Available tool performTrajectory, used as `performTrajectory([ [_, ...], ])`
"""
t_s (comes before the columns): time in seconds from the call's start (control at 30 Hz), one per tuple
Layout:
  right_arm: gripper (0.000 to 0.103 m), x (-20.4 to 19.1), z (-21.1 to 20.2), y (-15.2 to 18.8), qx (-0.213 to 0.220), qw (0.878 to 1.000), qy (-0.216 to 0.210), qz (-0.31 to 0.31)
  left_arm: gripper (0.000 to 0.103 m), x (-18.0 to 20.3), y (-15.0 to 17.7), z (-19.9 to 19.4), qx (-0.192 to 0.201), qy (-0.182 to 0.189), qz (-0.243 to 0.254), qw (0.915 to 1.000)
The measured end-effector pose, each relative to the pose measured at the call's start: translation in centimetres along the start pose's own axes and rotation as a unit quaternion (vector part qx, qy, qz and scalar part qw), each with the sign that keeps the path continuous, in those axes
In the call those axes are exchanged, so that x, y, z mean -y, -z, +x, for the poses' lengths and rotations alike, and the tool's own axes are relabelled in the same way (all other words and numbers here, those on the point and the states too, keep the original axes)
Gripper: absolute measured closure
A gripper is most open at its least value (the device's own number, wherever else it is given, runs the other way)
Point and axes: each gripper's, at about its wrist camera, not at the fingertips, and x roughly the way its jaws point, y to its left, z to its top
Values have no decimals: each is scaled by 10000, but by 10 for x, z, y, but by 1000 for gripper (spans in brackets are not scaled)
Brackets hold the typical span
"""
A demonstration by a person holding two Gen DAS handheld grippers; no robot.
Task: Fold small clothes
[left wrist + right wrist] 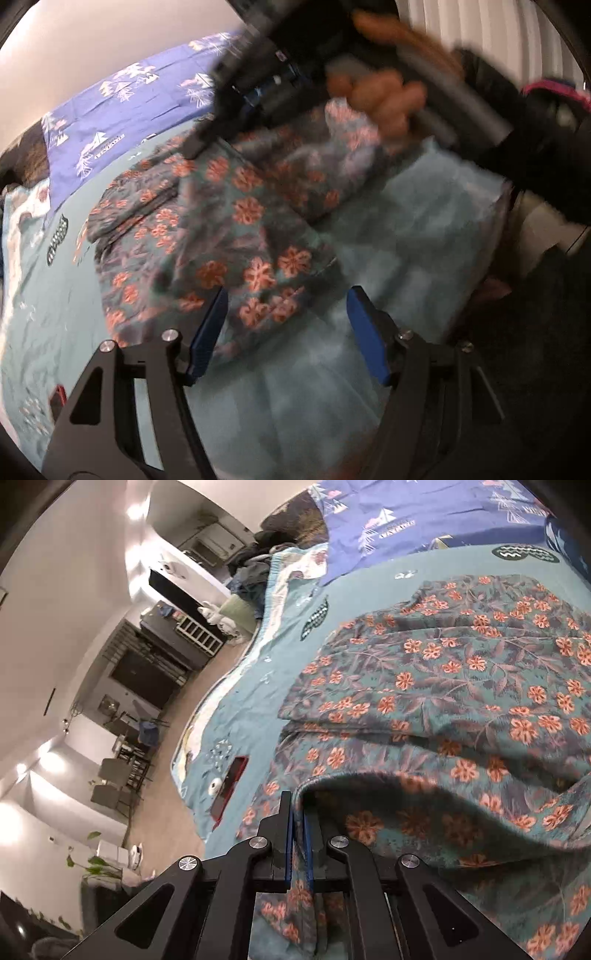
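A teal floral garment with orange flowers lies spread on the teal bedspread. My right gripper is shut on its near edge, and the cloth rises in a fold from the pinched spot. In the left wrist view the same floral garment is blurred. My left gripper hangs open just above the garment's near corner, with nothing between its blue pads. Above it, a person's hand holds the right gripper's handle and lifts the cloth.
A purple patterned sheet covers the far part of the bed. A red-edged phone lies near the bed's edge, beside a small white round thing. Beyond the bed are the floor, dark furniture and chairs.
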Motion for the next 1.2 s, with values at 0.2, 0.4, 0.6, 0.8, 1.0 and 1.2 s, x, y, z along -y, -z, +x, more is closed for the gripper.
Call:
performTrajectory([
  [0.2,97,6,8,-1,-3,9998,203,74,71,6,-5,16,163,-217,247,9993],
  [0.4,91,12,5,-2,32,9979,649,-48,97,-41,-17,-16,606,-29,-860,9945],
  [0.6,69,12,-30,10,374,9919,1114,-478,97,-144,-22,-38,1262,18,-2599,9573],
  [0.8,58,35,-82,24,880,9799,1761,-326,78,-222,17,4,863,51,-4256,9008],
  [1.0,50,77,-124,35,1078,9624,2493,16,41,-200,27,12,631,464,-3983,9139],
  [1.2,49,124,-153,42,1376,9411,3006,703,41,-186,26,29,192,187,-3785,9252],
])
